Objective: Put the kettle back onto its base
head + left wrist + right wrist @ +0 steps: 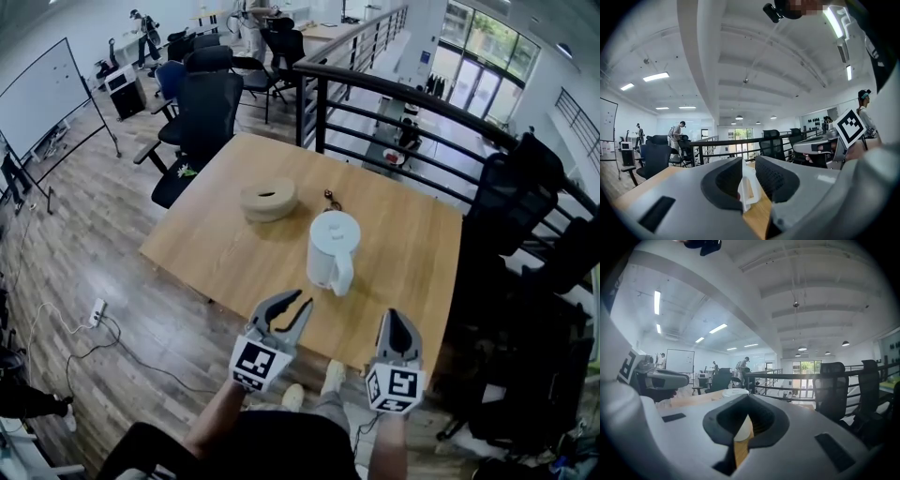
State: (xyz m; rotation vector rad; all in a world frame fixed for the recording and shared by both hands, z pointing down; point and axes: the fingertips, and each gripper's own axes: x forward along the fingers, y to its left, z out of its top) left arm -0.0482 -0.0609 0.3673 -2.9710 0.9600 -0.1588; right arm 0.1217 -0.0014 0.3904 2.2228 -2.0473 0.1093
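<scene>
Wood flooring runs under an open office, with a whiteboard (42,103) on a stand at the far left and a black office chair (202,117) pushed up to the far left corner of a wooden table (216,248). On the tabletop, toward its far edge and left of the middle, lies the round tan base (268,199), bare on top. Just right of it, near the far edge, sits a small dark item (331,199) too small to make out. The white kettle (333,246) stands upright on the bare wood nearer the front edge, to the right of the base and apart from it, with its handle turned toward the person. The left gripper (303,299) hangs over the front edge, pointing at the kettle and stopping just short of it. Its jaws stand partly apart with nothing clamped; in the left gripper view the kettle's handle (751,190) shows through the gap, beyond the pads. The right gripper (395,316) hangs further right at the front edge, well clear of the kettle. Its jaws are closed tip to tip on nothing, and in the right gripper view the kettle shows through the hollow behind them. A black railing (412,98) runs along the table's far and right sides.
</scene>
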